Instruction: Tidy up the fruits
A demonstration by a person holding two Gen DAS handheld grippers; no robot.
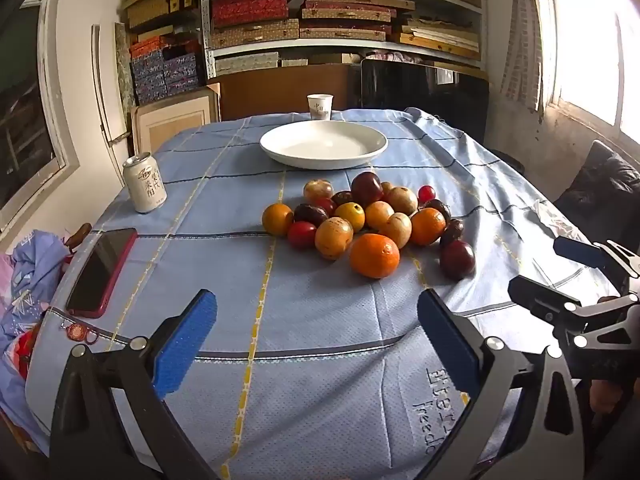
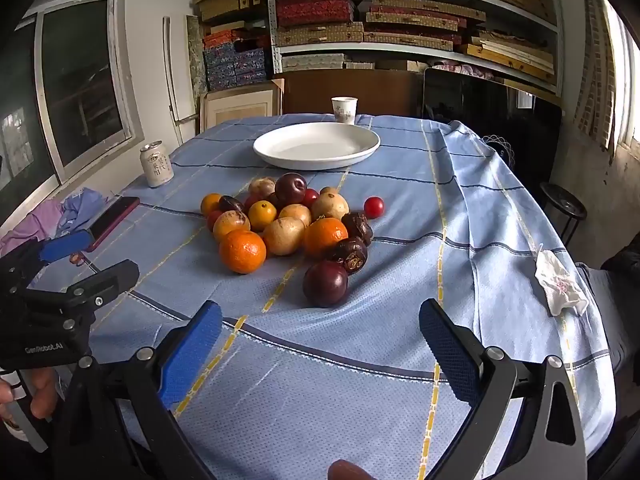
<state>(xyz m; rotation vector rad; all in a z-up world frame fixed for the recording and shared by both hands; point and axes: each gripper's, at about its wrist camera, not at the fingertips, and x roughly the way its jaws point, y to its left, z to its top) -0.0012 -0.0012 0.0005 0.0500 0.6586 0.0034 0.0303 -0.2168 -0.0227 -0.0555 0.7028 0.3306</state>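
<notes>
A pile of several fruits (image 1: 360, 216) lies mid-table on the blue cloth: oranges, tan round fruits, small red ones and dark purple ones. The nearest orange (image 1: 374, 256) (image 2: 242, 251) and a dark plum (image 2: 325, 283) sit at the pile's front. Behind the pile stands an empty white plate (image 1: 324, 145) (image 2: 316, 145). My left gripper (image 1: 318, 320) is open, hovering short of the fruit with nothing between its blue pads. My right gripper (image 2: 320, 332) is open too, near the plum, holding nothing. Each gripper shows at the other view's edge.
A drink can (image 1: 145, 182) and a red phone (image 1: 102, 272) lie on the table's left. A paper cup (image 1: 320, 106) stands behind the plate. A crumpled tissue (image 2: 560, 288) sits at the right edge. Shelves of boxes fill the back wall.
</notes>
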